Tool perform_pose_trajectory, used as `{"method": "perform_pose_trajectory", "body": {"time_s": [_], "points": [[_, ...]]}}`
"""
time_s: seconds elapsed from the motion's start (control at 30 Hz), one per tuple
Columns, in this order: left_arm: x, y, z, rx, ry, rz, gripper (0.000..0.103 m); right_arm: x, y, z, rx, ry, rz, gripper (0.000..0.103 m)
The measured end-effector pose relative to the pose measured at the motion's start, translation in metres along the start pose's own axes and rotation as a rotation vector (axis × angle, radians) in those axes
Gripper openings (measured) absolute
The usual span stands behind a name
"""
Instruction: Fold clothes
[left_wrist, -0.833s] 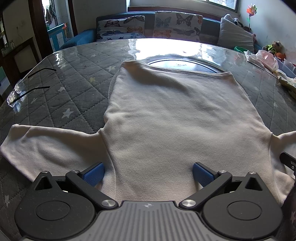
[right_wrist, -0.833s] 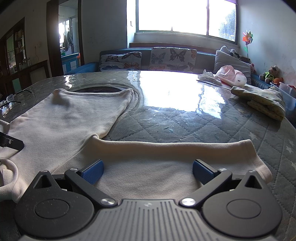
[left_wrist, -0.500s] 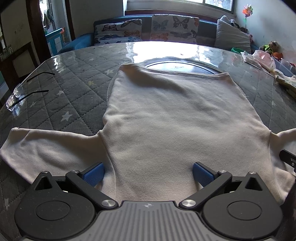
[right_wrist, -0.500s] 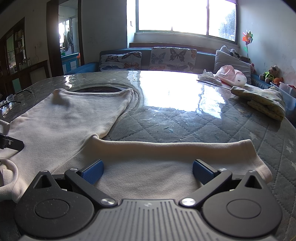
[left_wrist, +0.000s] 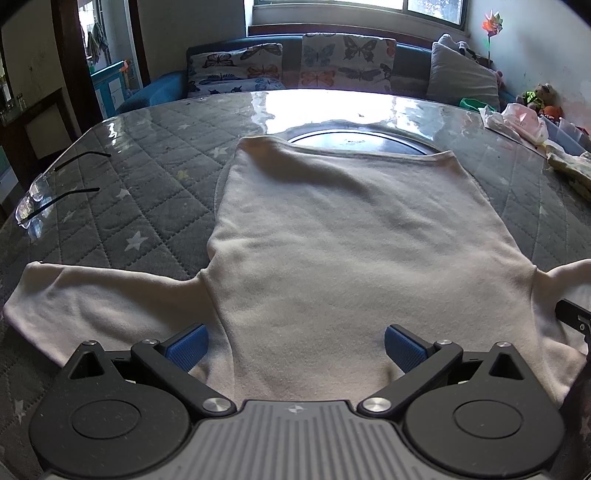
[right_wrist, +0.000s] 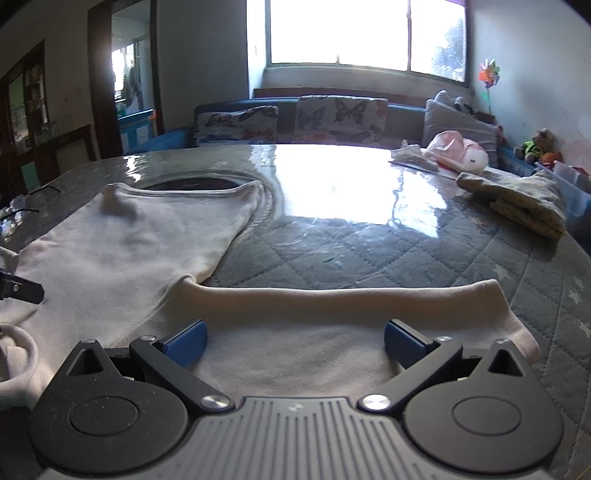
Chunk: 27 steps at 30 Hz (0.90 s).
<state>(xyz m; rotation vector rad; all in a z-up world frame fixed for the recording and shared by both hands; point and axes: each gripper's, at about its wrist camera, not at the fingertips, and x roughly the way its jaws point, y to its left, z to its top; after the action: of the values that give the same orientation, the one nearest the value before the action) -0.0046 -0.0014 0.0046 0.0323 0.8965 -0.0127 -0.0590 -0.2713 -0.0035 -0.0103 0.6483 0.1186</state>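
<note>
Sweater (left_wrist: 332, 258) lies flat at the surface's (left_wrist: 147, 192) near edge, sleeves out. Both tongs, left (left_wrist: 295, 341) and right (right_wrist: 293, 341), spread, pinching nothing. Soft, limp fleece; grab sleeve cuffs.

My cream sweater (left_wrist: 332, 258) lies flat on the bench (left_wrist: 147, 184), filling mid-frame, hem toward the top, both sleeves (right_wrist: 351, 314) spread sideways across the lower frame.

Both wrist cameras sit low and close over the bench (left_wrist: 147, 192), facing the window wall. The left looks along the sweater (left_wrist: 351, 251) body, the right along its sleeve (right_wrist: 332, 325); both share the hem, sofa (right_wrist: 236, 110) and glasses (left_wrist: 35, 199).
</note>
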Motion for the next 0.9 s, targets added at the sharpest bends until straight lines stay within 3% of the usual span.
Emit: {"method": "perform_pose_trajectory", "body": {"time_s": [0.3,0.5,0.83,0.9], "points": [[-0.006,-0.006,0.001,0.016,-0.008,-0.019,0.103,-0.016,-0.01,0.012,-0.019,-0.025,-0.043,0.101],[-0.01,-0.014,0.003,0.034,-0.018,-0.047,0.103,-0.023,-0.037,0.011,0.039,-0.002,-0.118,0.091],[-0.011,-0.04,-0.001,0.096,-0.015,-0.101,0.103,-0.029,-0.081,0.003,0.153,0.028,-0.256,0.064],[-0.012,-0.043,-0.002,0.106,-0.016,-0.107,0.103,-0.028,-0.09,0.001,0.182,0.037,-0.279,0.062]]}}
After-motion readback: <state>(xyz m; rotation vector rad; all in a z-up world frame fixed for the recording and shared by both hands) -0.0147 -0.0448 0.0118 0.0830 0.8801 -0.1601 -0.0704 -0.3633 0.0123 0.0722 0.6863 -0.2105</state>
